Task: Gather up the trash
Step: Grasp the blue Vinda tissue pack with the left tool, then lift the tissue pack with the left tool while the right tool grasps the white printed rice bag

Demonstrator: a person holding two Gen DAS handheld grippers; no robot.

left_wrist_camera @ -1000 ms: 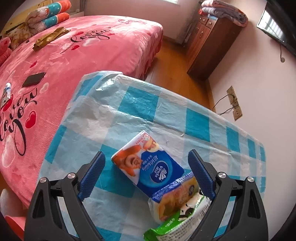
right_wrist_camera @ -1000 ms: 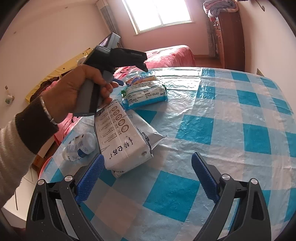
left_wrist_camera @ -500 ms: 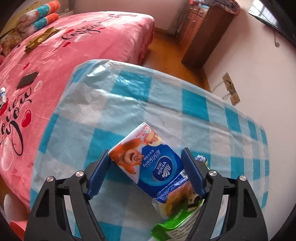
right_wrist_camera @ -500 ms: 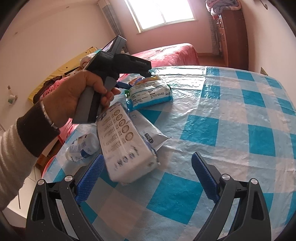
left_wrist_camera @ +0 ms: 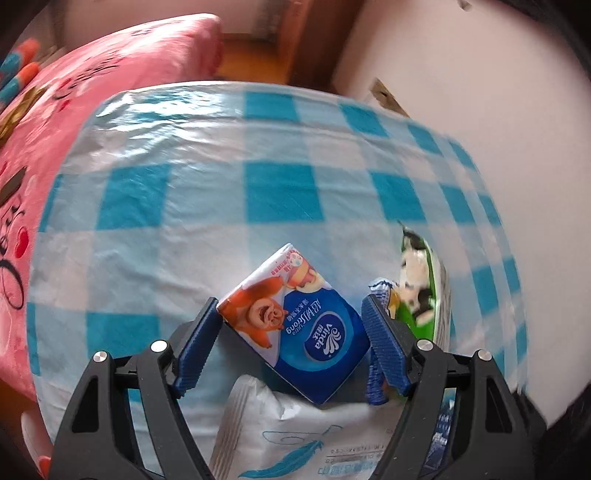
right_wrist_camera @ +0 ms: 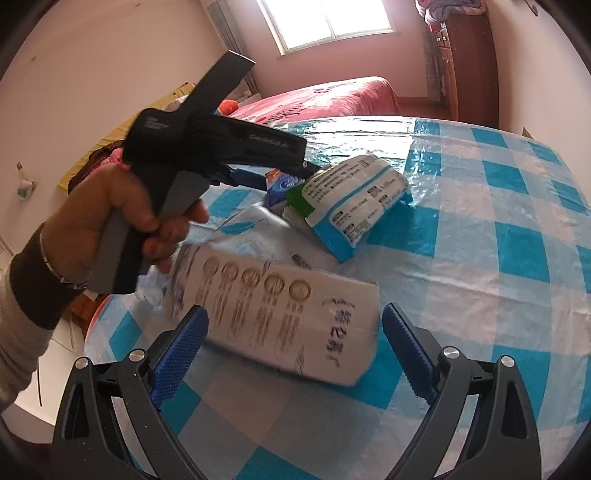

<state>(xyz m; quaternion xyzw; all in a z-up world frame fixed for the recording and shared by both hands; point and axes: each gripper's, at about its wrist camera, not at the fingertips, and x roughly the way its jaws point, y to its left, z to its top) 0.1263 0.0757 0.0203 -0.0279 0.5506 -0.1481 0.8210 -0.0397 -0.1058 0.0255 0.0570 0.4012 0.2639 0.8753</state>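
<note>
Left gripper (left_wrist_camera: 290, 325) is clamped on the blue tissue pack (left_wrist_camera: 295, 325), low centre of the left wrist view, both pads pressed on its sides; pack looks tilted, but I can't tell if it's clear of the checked tablecloth (left_wrist_camera: 221, 184). Just right of it, touching the right pad, a green-and-white wrapper (left_wrist_camera: 424, 291); below the pack, bottom centre, a white bag with a feather print (left_wrist_camera: 295, 435). Right gripper (right_wrist_camera: 291, 339) is spread wide and holds nothing; a white pack with round icons (right_wrist_camera: 280, 314) lies between its pads, not touched by them as far as I can see. Further up in the right wrist view, centre: white-and-blue packet (right_wrist_camera: 354, 199), with the left hand (right_wrist_camera: 122, 218) squeezing its gripper's trigger at centre left. Bed (right_wrist_camera: 325, 99) and window (right_wrist_camera: 328, 18) behind, upper part of frame. Progress, my read: early. One item is gripped, nothing visibly binned, and no bin or bag for trash is in either view. At least four more items remain on the table.
</note>
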